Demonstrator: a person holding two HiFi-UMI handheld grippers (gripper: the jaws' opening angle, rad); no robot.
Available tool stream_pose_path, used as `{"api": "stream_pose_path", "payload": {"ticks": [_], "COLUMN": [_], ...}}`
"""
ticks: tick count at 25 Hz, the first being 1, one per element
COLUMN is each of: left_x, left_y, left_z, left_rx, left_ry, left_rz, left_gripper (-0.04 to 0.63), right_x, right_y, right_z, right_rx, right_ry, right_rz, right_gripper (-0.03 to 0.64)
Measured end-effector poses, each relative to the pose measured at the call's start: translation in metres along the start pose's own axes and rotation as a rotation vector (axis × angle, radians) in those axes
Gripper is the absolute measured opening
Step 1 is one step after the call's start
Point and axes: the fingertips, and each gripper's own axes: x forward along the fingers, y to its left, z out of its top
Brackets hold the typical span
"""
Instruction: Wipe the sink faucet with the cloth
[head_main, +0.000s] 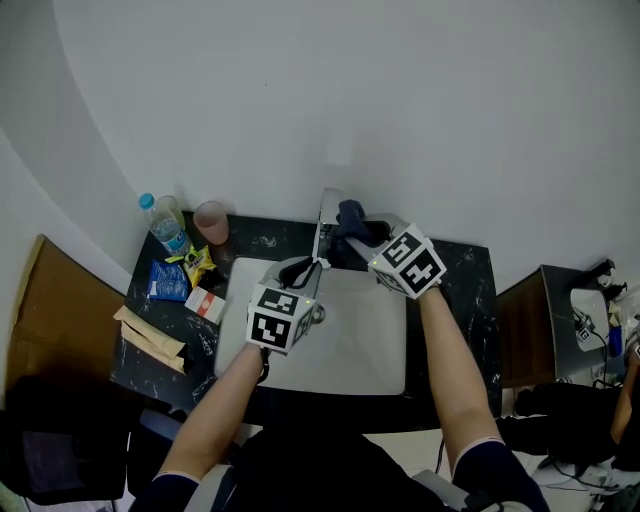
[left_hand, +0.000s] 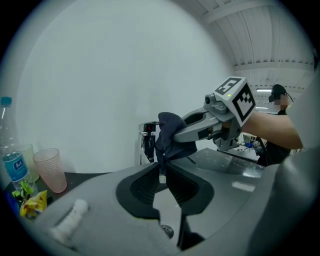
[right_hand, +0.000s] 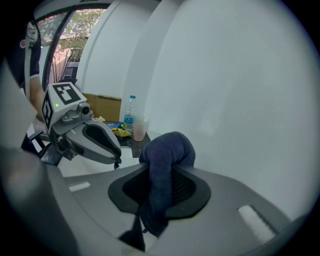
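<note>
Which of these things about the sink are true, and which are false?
1. The right gripper holds a dark blue cloth. True.
2. The cup beside the bottle is green. False: it is pink.
3. The cloth lies at the bottom of the sink. False: it is held up by the faucet.
4. The bottle stands on the counter to the left of the sink. True.
5. The left gripper holds a sponge. False: its jaws are closed on the tip of the faucet.
</note>
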Motion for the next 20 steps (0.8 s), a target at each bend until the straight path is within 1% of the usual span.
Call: {"api": "stream_pose_path", "payload": {"ticks": [3,5,7,9,12,14,17,20], "left_x": [0.000,0.001,0.003,0.003,0.002,0.001,-0.002,-0.004], "left_y": [-0.001,-0.004,-0.007,-0.008,-0.007,-0.006,0.000,0.007], "left_z": [0.001,0.002,0.003,0.003,0.004,0.003,0.002,0.003], "left_rx": [0.005,0.006,0.009,0.011,0.016,0.020,0.026,0.028], "left_ry": [-0.005,-0.008,-0.007,-0.007,-0.004,-0.004,-0.008,-0.014], "left_rz": [-0.003,-0.015,-0.024,-0.028,-0.034,-0.031,-0.010,0.002], "left_gripper": [0.043,0.044,0.044,0.044,0.046,0.048,0.046,0.046], "right_x": [-0.010,-0.016,-0.022,-0.028,-0.031,-0.022,0.001,0.029], "right_y": [0.017,0.026,0.029,0.029,0.027,0.030,0.038,0.052], "right_z": [0.009,0.016,0.015,0.002,-0.028,-0.051,-0.078,-0.091], "right_rx": [-0.049,-0.057,-0.040,-0.001,0.066,0.110,0.166,0.187], "right_ry": [-0.012,-0.035,-0.040,-0.018,0.041,0.102,0.174,0.236], "right_rz": [0.001,0.008,0.004,-0.008,-0.031,-0.017,0.032,0.117], "right_gripper": [0.081,0.081,0.081,0.081,0.081,0.081,0.081,0.081]}}
